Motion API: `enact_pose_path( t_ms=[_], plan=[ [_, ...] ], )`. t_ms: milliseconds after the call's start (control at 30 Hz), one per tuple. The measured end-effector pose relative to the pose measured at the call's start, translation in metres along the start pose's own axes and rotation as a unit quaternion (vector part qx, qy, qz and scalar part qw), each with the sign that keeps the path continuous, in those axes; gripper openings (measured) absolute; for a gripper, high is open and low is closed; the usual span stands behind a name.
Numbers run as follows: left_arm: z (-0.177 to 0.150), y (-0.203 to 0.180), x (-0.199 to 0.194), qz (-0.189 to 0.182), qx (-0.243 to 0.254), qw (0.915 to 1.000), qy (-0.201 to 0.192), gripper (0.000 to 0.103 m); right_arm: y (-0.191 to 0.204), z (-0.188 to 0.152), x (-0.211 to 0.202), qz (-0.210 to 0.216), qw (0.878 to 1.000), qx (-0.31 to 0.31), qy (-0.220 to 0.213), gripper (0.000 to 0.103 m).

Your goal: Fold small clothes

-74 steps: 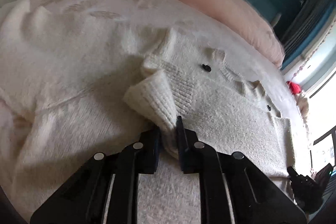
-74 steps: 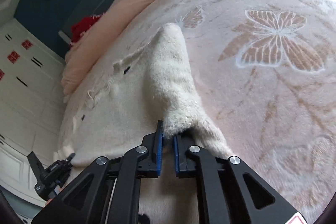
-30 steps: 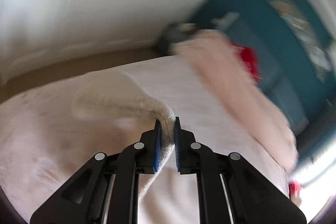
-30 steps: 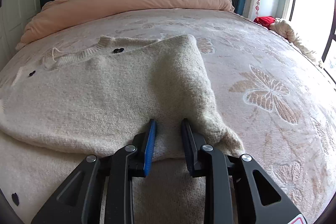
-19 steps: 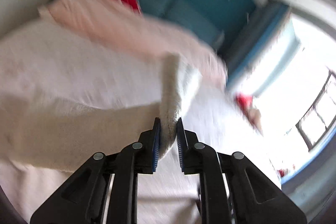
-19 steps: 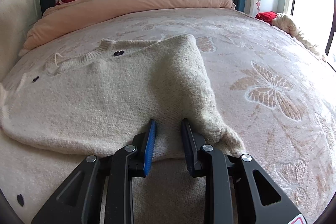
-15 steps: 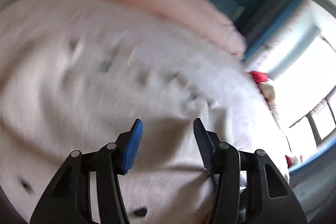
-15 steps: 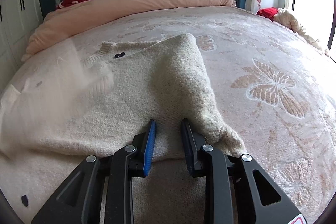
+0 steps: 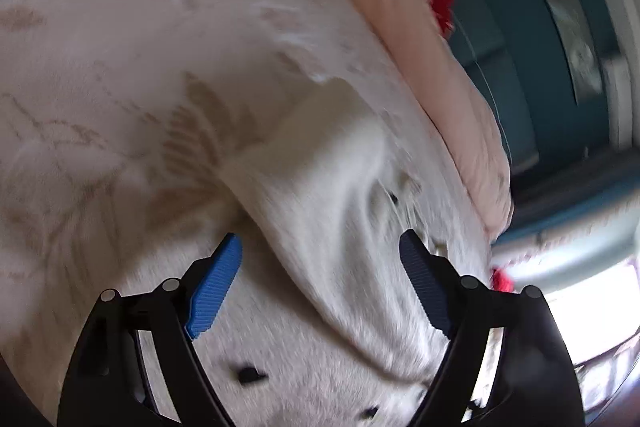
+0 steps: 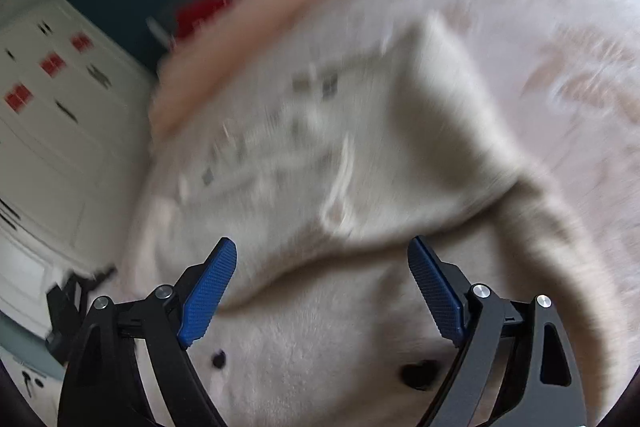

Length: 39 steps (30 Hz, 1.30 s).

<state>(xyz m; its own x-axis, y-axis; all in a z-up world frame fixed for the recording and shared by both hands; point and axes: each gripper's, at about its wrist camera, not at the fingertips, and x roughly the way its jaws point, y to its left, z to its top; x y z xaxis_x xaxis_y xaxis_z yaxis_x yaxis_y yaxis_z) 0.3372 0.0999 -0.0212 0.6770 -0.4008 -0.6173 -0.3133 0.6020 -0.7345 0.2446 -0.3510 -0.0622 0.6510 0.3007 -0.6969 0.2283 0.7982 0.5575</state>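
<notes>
No readable text, labels, brands or numbers showed in either wrist view; both frames were motion-blurred. The red square decals (image 10: 51, 63) on the white wardrobe (image 10: 60, 147) were too smeared to make out any characters. The framed wall picture (image 9: 570, 23) was likewise illegible.

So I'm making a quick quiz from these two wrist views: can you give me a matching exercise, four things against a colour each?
Things:
1. sweater
2. duvet
3. headboard wall
4. claw pads

Colours:
A. teal
B. bright blue
C. cream white
D. peach pink

Pairs: 1-C, 2-D, 3-A, 4-B
</notes>
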Motion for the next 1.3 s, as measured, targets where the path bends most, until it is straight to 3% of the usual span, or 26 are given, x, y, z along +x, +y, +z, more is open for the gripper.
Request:
enact_pose_path(
  t_ms=[33,67,100,133,200,333,400,467,567,667,700,767,800,867,933,967,1000,1067,1133,1167,1200,1300],
  plan=[
    [0.005,0.005,0.004,-0.004,-0.019,0.9998,0.004,0.078,0.008,-0.001,0.009,-0.012,1.0,-0.013,0.006,0.078],
    [0.008,0.012,0.007,-0.005,-0.032,0.9995,0.007,0.078,0.015,-0.001,0.013,-0.021,0.999,-0.024,0.006,0.061],
    [0.011,0.013,0.01,-0.006,-0.042,0.999,0.008,0.074,0.026,0.001,0.019,-0.03,0.999,-0.035,0.012,0.036],
    [0.015,0.015,0.014,-0.016,-0.054,0.9984,0.008,0.068,0.033,0.003,0.022,-0.029,0.999,-0.042,0.017,0.022],
    [0.018,0.018,0.017,-0.011,-0.062,0.998,0.011,0.045,0.059,0.016,0.019,-0.043,0.997,-0.064,0.006,0.007],
    [0.029,0.0,0.011,-0.014,-0.046,0.9986,-0.022,0.014,0.111,0.05,-0.026,-0.019,0.989,-0.127,-0.078,0.007],
    [0.029,-0.013,0.004,-0.027,-0.015,0.999,-0.032,0.012,0.131,0.068,-0.059,-0.015,0.979,-0.156,-0.134,0.007],
    [0.021,-0.024,0.007,-0.022,0.022,0.9991,-0.03,0.013,0.131,0.078,-0.071,-0.017,0.974,-0.166,-0.153,0.007],
    [0.006,-0.021,0.032,0.005,0.045,0.9989,-0.005,0.013,0.097,0.078,-0.044,-0.07,0.976,-0.16,-0.129,0.007],
    [-0.012,-0.005,0.055,0.05,0.053,0.9973,0.013,0.013,0.019,0.064,0.017,-0.131,0.986,-0.098,-0.036,0.007],
    [-0.019,0.002,0.058,0.047,0.06,0.9971,0.003,0.013,-0.007,0.055,0.034,-0.13,0.989,-0.066,-0.002,0.006],
    [-0.023,0.003,0.055,0.046,0.094,0.9943,-0.019,0.013,-0.023,0.047,0.025,-0.076,0.996,-0.034,-0.031,0.007],
    [-0.029,0.001,0.055,0.05,0.125,0.9904,-0.032,0.014,-0.023,0.05,0.023,-0.064,0.997,-0.022,-0.027,0.008],
    [-0.032,0.006,0.052,0.039,0.131,0.9897,-0.041,0.014,-0.018,0.055,0.017,-0.059,0.998,-0.013,-0.025,0.01],
    [-0.03,0.01,0.05,0.023,0.119,0.9917,-0.042,0.014,-0.011,0.058,0.003,-0.061,0.997,-0.018,-0.05,0.017],
    [-0.03,0.011,0.049,0.019,0.12,0.9916,-0.044,0.014,-0.015,0.058,-0.001,-0.059,0.997,-0.013,-0.058,0.027],
    [-0.031,0.012,0.048,0.016,0.124,0.9911,-0.047,0.014,-0.016,0.062,0.0,-0.05,0.997,-0.001,-0.057,0.046],
    [-0.03,0.014,0.048,0.014,0.123,0.9912,-0.048,0.014,-0.019,0.068,0.018,-0.049,0.998,0.017,-0.026,0.054],
    [-0.029,0.012,0.048,0.013,0.122,0.9912,-0.048,0.014,-0.019,0.071,0.03,-0.057,0.998,0.02,-0.02,0.042],
    [-0.031,0.013,0.047,0.013,0.122,0.9912,-0.049,0.014,-0.014,0.071,0.028,-0.055,0.998,0.019,-0.026,0.007],
    [-0.03,0.015,0.047,0.01,0.121,0.9914,-0.049,0.014,-0.01,0.074,0.024,-0.041,0.998,0.022,-0.033,0.007],
    [-0.032,0.014,0.046,0.011,0.125,0.9908,-0.052,0.014,0.003,0.078,-0.023,-0.002,0.993,0.01,-0.12,0.006]
  ],
)
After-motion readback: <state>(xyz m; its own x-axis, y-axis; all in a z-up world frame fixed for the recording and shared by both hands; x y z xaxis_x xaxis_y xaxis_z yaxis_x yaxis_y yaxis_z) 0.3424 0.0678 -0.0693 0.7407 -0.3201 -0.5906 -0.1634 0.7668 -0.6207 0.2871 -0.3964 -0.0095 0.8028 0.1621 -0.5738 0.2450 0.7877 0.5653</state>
